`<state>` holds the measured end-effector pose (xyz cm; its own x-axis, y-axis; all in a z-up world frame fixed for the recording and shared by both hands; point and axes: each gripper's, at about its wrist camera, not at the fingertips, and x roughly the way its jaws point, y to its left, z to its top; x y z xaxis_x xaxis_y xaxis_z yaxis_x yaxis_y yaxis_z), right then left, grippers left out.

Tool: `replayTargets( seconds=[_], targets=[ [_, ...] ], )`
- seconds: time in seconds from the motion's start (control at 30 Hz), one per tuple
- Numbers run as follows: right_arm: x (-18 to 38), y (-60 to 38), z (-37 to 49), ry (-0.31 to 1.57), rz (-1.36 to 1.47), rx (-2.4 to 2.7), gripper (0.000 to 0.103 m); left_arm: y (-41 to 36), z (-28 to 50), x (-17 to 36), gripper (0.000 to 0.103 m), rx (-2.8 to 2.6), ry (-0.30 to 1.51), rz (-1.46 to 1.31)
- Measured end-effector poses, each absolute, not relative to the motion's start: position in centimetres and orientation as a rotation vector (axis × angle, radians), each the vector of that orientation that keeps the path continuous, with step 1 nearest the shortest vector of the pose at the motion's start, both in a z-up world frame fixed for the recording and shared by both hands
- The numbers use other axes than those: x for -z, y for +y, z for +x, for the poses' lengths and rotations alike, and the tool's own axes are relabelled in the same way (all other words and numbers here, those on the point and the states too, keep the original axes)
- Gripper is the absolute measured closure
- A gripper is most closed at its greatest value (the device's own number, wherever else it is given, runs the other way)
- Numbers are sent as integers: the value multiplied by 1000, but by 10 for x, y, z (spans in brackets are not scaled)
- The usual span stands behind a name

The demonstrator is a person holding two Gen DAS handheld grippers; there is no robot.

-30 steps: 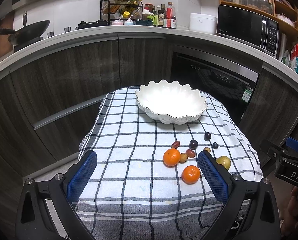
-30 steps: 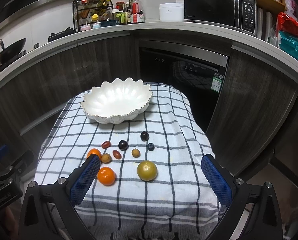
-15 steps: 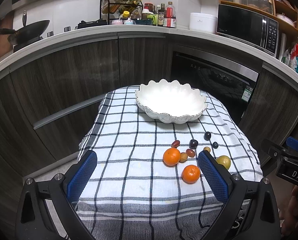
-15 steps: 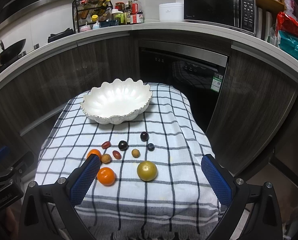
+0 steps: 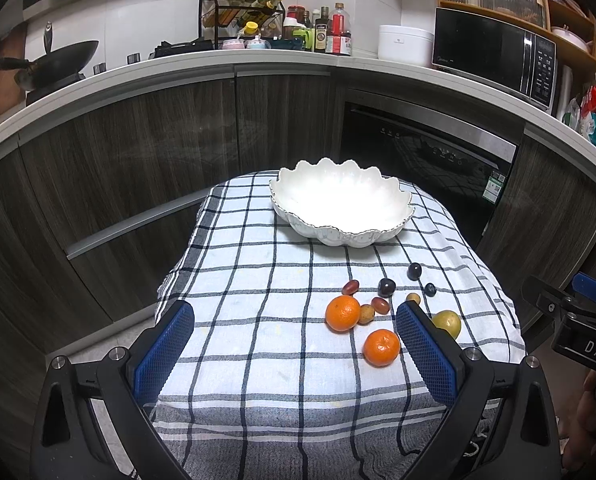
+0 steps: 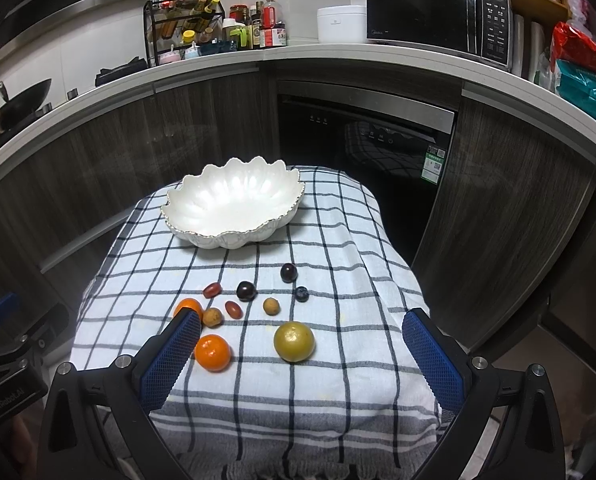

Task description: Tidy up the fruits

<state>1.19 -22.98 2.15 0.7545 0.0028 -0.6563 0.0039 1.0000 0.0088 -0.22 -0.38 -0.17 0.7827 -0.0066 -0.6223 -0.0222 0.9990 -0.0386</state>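
A white scalloped bowl (image 5: 339,208) (image 6: 234,208) stands empty at the far end of a checked cloth. Nearer lie two oranges (image 5: 342,313) (image 6: 212,352), a yellow-green fruit (image 6: 294,341) (image 5: 447,322), and several small dark and brown fruits (image 6: 246,291). My left gripper (image 5: 294,344) is open above the cloth's near edge, nothing between its blue pads. My right gripper (image 6: 301,354) is open too, its left pad (image 6: 174,354) partly hiding one orange (image 6: 187,306).
The cloth-covered table (image 5: 258,280) is small, with dark cabinets behind and an oven (image 6: 361,136) at the back right. The counter carries a wok (image 5: 54,60), bottles and a microwave (image 6: 437,20). The other gripper's body (image 5: 577,328) shows at the left wrist view's right edge.
Almost nothing differs. Both grippers stay open and hover in place; the fruits and bowl have not moved.
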Motion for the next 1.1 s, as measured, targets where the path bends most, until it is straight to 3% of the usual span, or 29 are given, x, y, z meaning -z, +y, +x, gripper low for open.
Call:
replayTargets(
  seconds=[1.1],
  targets=[
    [-22,-231,11,714,14,1,0,-8,-2,3,0,-6,678,-39]
  ],
)
